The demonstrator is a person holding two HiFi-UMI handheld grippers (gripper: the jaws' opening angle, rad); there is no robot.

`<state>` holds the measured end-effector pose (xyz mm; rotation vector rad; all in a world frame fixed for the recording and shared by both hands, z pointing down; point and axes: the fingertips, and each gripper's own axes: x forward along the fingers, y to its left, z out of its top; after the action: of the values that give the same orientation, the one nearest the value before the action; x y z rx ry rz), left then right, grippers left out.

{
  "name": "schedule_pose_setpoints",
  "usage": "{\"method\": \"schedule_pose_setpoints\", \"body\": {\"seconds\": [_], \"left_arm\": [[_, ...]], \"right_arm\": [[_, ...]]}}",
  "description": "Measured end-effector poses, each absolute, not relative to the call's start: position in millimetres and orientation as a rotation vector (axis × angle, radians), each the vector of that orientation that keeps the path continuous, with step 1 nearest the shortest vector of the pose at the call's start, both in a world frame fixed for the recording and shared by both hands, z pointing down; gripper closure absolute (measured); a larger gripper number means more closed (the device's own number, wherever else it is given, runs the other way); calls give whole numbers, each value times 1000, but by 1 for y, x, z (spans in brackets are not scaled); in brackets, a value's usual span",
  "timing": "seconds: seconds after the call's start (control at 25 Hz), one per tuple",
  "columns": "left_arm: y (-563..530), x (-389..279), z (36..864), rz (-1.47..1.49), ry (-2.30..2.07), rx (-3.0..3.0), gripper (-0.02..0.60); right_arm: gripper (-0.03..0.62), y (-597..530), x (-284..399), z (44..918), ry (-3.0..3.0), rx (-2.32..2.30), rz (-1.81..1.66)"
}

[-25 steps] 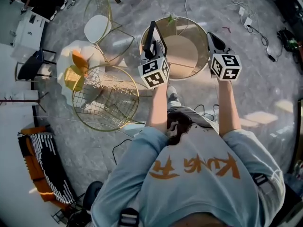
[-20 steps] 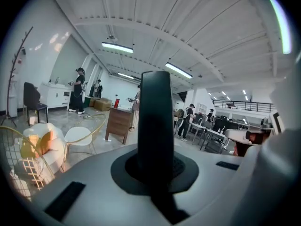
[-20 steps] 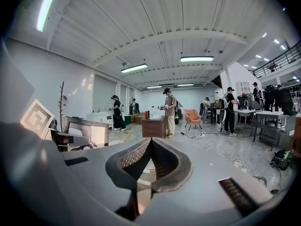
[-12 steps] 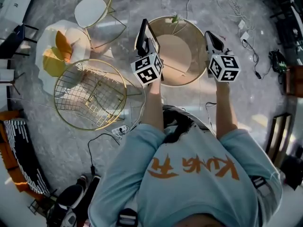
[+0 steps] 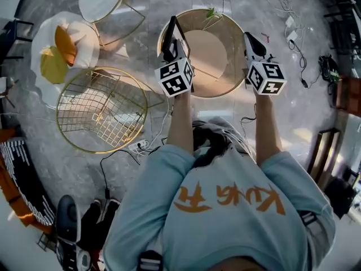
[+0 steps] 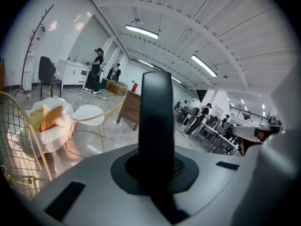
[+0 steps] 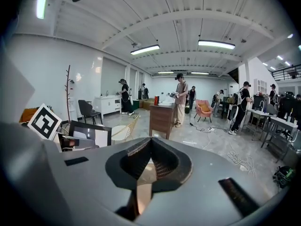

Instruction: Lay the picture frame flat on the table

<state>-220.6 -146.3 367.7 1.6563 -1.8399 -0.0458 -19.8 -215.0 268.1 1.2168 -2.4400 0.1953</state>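
The picture frame (image 5: 170, 37) stands upright and edge-on in the left gripper (image 5: 174, 51), above the near-left rim of the round table (image 5: 214, 58). It is in the air and not yet touching the tabletop. In the left gripper view it rises as a dark slab (image 6: 157, 117) straight out from between the jaws, which are pressed nearly together on its thin edge. From the right gripper view its black border and pale centre (image 7: 89, 136) show off to the left. The right gripper (image 5: 249, 39) hangs over the table's right rim, jaws closed to a point with nothing between them. A small plant (image 5: 213, 14) sits at the far edge, and the rest of the tabletop looks bare. The step in hand appears to be bringing the frame to the table. The next move likely calls for lowering it over the open middle, tipping it until its face is level, and only then releasing. The free right gripper could steady it.
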Motion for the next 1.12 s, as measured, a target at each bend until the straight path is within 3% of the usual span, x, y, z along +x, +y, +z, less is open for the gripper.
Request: {"method": "schedule_pose_setpoints", "body": {"seconds": [1.12], "left_arm": [[-128, -119, 462, 239, -1557, 1690, 555]], "right_arm": [[595, -178, 87, 392, -2275, 1366, 671]]}}
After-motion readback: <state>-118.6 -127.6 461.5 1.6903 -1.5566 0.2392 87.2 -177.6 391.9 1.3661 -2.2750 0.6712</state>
